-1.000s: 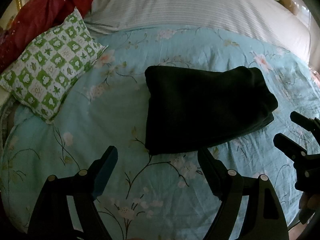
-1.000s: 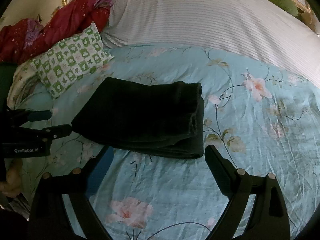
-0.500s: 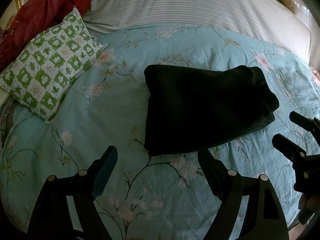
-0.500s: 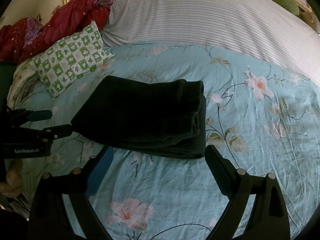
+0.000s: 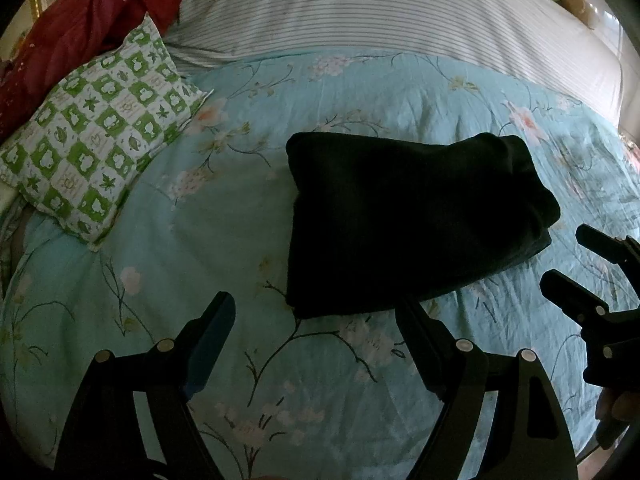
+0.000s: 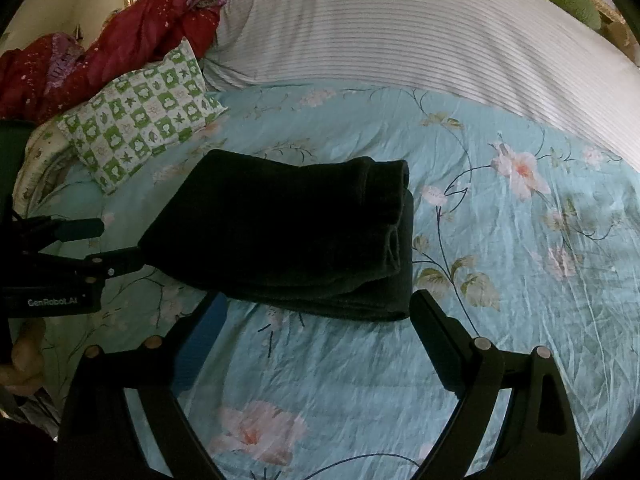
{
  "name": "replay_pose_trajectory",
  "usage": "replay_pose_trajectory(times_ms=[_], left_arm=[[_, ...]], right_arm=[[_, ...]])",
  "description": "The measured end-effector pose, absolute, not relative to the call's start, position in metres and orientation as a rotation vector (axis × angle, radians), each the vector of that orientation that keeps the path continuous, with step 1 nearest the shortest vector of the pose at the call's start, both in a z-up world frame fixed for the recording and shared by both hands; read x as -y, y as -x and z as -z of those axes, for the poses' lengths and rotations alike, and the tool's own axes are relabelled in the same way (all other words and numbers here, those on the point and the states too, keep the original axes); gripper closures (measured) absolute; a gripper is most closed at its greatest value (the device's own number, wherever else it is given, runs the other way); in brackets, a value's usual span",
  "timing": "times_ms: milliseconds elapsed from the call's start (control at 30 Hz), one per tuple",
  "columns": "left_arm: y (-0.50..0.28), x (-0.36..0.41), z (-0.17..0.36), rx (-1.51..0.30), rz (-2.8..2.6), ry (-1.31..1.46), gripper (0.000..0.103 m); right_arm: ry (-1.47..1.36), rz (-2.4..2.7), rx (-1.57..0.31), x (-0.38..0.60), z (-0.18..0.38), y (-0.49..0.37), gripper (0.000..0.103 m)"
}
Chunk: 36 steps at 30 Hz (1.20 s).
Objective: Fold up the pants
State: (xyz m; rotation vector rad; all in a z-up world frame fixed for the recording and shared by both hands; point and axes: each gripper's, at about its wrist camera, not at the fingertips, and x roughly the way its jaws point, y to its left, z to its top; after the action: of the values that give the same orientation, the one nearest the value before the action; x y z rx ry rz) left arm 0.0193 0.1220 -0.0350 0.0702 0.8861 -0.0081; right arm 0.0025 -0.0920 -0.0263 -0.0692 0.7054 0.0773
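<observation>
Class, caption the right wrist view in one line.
Folded pants lie on the bed, right gripper open.

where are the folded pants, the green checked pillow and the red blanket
folded pants [image 6: 288, 236], right wrist view, middle of the top layer
green checked pillow [image 5: 96, 140], left wrist view, centre of its face
red blanket [image 6: 132, 56], right wrist view, middle of the bunched fabric

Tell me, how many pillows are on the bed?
1 clear pillow: the green-and-white checked square pillow lies at the bed's far left, beside the crumpled red blanket. More may hide under the striped white cover.
</observation>
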Motion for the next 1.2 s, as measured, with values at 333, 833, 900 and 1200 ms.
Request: replay_pose_trajectory(times_ms=[333, 833, 900, 1200], left_arm=[[-0.0263, -0.1190, 0.0343, -0.891, 0.014, -0.072, 0.020], [-0.0274, -0.1179, 0.0332, -0.890, 0.020, -0.072, 0.020], [-0.0271, -0.1174, 0.0330, -0.888, 0.019, -0.072, 0.020], [-0.0267, -0.1167, 0.0323, -0.886, 0.024, -0.073, 0.020]], right_arm=[[0.062, -0.084, -0.709, 0.0953, 0.0265, -0.0058, 0.010], [0.055, -0.084, -0.710, 0.0956, 0.0255, -0.0092, 0.010], [0.055, -0.086, -0.710, 0.0956, 0.0248, -0.0099, 0.010], [0.053, -0.090, -0.706, 0.0948, 0.0219, -0.0115, 0.010]])
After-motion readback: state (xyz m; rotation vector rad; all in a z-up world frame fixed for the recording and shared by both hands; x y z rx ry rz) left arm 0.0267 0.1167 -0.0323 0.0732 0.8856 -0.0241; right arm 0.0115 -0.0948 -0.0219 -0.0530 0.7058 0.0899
